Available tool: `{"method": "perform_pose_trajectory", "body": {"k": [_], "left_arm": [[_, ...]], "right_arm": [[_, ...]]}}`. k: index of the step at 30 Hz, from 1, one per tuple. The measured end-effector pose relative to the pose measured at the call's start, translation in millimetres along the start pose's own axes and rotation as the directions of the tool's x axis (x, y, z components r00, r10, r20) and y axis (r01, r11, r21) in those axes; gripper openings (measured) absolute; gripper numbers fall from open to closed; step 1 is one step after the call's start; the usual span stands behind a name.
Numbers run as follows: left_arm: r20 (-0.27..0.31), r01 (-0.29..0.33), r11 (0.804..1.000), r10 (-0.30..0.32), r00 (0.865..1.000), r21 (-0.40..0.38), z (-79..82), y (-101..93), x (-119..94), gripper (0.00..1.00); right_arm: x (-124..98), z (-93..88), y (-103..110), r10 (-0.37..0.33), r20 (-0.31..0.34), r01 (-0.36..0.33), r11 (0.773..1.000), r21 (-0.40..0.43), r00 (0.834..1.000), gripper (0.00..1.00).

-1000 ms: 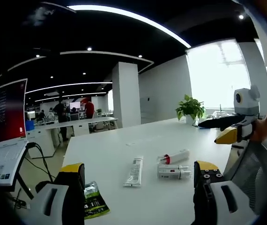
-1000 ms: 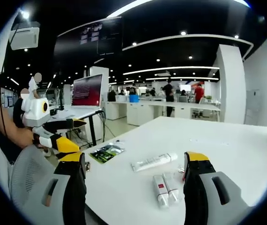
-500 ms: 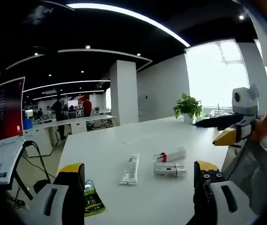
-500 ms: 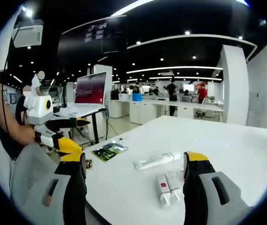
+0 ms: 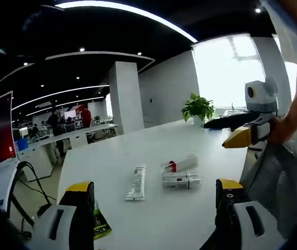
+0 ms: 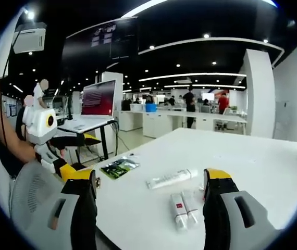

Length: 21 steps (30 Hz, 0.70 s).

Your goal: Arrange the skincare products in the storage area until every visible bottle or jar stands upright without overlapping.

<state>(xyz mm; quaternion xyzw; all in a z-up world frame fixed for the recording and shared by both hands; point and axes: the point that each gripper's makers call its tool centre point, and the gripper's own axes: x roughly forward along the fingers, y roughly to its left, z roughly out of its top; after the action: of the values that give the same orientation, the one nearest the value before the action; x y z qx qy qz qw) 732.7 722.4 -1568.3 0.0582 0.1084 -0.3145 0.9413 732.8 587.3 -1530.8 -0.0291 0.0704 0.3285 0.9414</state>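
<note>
Both grippers (image 5: 153,219) (image 6: 148,208) jaws apart, empty. Three tubes flat: white tube (image 5: 136,183) at 11 o'clock, red-capped pair (image 5: 181,172) at 1. Approach squarely, grip mid-body.

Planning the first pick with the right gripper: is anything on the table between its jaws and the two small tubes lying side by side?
Nothing visible. In the right gripper view the two small tubes lie on bare white table just ahead of the open right gripper; the long tube and green sachet lie beyond.

Three lying tubes (image 5: 136,183), one green sachet (image 6: 118,167).
</note>
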Motion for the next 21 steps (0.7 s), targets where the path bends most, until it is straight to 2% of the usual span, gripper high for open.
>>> {"method": "perform_pose_trajectory", "body": {"k": [3, 11, 21], "left_arm": [[0.017, -0.006, 1.000, 0.006, 1.000, -0.005, 2.1, 2.0, -1.8, 0.99], [0.013, -0.018, 1.000, 0.018, 1.000, -0.012, 1.4, 5.3, -1.2, 0.99], [0.012, -0.038, 0.999, 0.038, 0.999, -0.009, 1.3, 9.9, -2.4, 0.99]], "right_arm": [[-2.4, 1.3, 3.0, 0.002, 0.008, -0.001, 1.000, -0.028, 1.000, 0.79], [0.6, -3.4, 0.9, 0.000, -0.017, 0.000, 1.000, -0.014, 1.000, 0.78], [3.9, -12.3, 11.1, 0.039, -0.063, -0.041, 0.999, -0.032, 0.997, 0.75]]}}
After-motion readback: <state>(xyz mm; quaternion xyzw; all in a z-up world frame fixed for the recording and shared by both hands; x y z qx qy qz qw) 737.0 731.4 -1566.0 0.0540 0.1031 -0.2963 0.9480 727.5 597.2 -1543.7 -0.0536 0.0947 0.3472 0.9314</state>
